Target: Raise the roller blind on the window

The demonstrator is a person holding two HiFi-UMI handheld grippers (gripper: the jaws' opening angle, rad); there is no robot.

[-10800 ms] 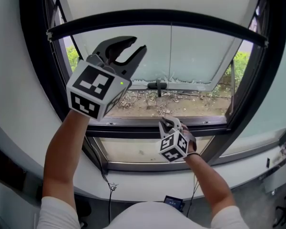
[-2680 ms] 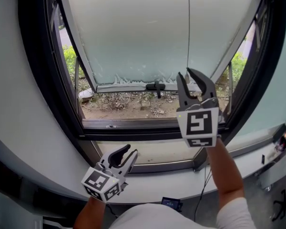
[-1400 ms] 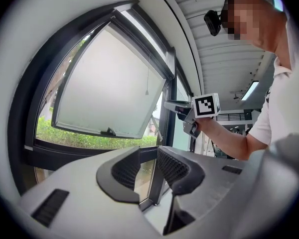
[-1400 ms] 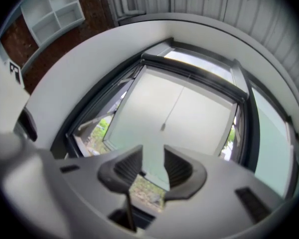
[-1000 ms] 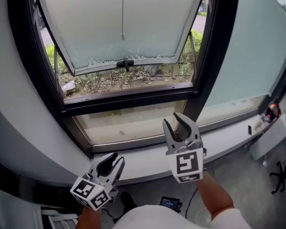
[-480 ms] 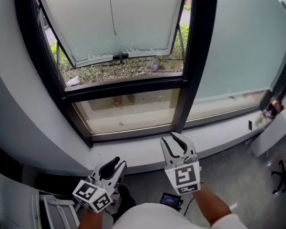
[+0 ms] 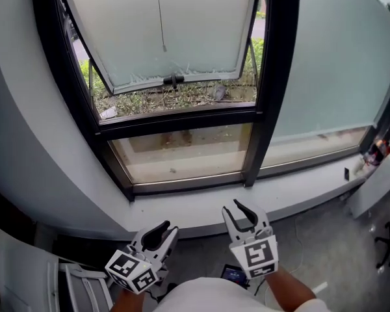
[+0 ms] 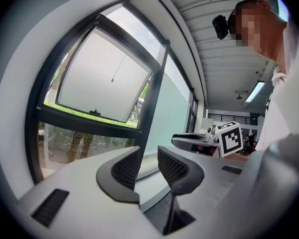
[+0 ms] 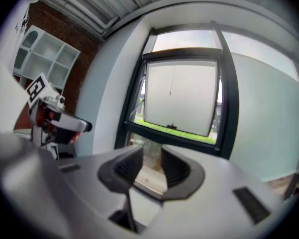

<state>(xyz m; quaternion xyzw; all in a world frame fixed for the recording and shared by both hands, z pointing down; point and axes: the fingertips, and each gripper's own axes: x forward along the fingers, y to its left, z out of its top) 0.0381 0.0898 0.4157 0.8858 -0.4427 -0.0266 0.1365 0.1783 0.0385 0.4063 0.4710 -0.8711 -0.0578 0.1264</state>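
place: office | cues: frosted glazing [image 7: 331,64]; ceiling strip light [image 8: 254,91]; white shelving [image 9: 45,54]

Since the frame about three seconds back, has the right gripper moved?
Yes. The right gripper has come down: it was up in front of the open pane, and now sits below the window sill, fingers apart and empty.

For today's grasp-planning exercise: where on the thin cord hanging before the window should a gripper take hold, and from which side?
Probably low on the cord, just above its end piece, coming level from the room side, one jaw each side. It hangs straight; the end piece should stop slipping.
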